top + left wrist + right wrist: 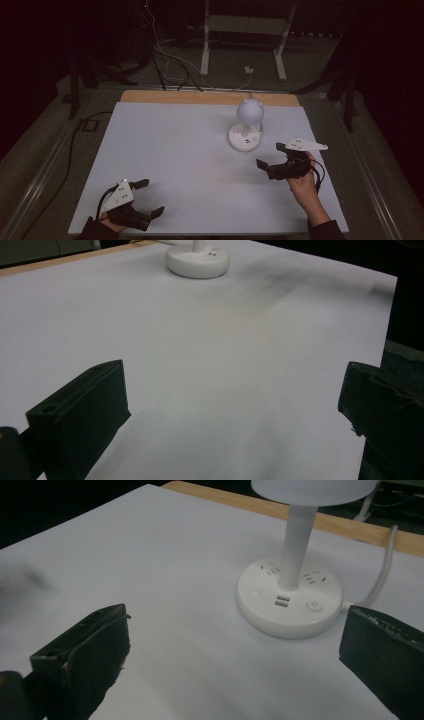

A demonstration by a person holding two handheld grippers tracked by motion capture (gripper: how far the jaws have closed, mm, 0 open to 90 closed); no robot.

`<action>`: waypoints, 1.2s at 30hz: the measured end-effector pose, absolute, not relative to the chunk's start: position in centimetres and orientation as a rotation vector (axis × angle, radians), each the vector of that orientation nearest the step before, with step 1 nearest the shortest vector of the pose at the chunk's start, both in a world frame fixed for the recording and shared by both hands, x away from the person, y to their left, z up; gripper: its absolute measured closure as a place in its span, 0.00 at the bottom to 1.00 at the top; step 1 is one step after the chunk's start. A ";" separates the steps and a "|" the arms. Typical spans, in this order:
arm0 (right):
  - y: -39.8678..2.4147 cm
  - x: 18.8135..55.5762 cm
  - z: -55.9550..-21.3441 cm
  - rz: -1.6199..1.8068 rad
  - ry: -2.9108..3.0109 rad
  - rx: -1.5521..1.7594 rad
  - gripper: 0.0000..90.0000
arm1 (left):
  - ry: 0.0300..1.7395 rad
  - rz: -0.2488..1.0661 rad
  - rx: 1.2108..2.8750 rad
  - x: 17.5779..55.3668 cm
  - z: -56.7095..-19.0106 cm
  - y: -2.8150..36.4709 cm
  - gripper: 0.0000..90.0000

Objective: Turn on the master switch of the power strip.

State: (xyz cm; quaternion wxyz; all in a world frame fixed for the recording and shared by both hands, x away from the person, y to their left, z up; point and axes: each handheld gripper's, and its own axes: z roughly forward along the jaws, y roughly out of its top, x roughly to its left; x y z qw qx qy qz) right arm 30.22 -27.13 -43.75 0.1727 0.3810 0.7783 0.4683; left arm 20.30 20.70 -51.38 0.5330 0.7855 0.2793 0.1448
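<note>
my right gripper (272, 159), wide open and empty, nears the desk lamp (245, 127) by the desk's (165, 150) far edge; a careless nudge could topple it.

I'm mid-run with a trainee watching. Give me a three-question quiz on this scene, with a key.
1. True or false: the right tongs are shut on the lamp.
2. Which tongs are nearer the lamp? A) left tongs B) right tongs C) both equally near
3. Fill in: the lamp's round base stands on the white ____.

Key:
1. False. In the right gripper view the jaws stand wide apart and short of the base.
2. B. The left tongs sit at the near left corner, far from the lamp.
3. Table.
</note>
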 end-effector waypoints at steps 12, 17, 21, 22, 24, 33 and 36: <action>-26.7 33.2 -43.6 1.296 2.218 1.101 0.00 | 0.665 0.345 1.873 20.3 -51.4 20.7 0.00; -26.4 34.1 -43.6 1.284 2.221 1.105 0.00 | 0.664 0.345 1.874 20.3 -51.4 20.7 0.00; -26.2 35.1 -43.8 1.282 2.224 1.114 0.00 | 0.664 0.344 1.874 20.3 -51.4 20.7 0.00; -25.9 35.4 -43.8 1.253 2.219 1.108 0.00 | 0.665 0.343 1.873 20.3 -51.4 20.7 0.00; -25.6 35.8 -43.9 1.225 2.216 1.100 0.00 | 0.666 0.343 1.873 20.3 -51.4 20.7 0.00; -24.4 37.5 -44.9 1.101 2.237 1.096 0.00 | 0.668 0.340 1.871 20.3 -51.4 20.7 0.00; -24.4 37.7 -45.2 1.106 2.200 1.099 0.06 | 0.666 0.339 1.875 20.3 -51.4 20.7 0.00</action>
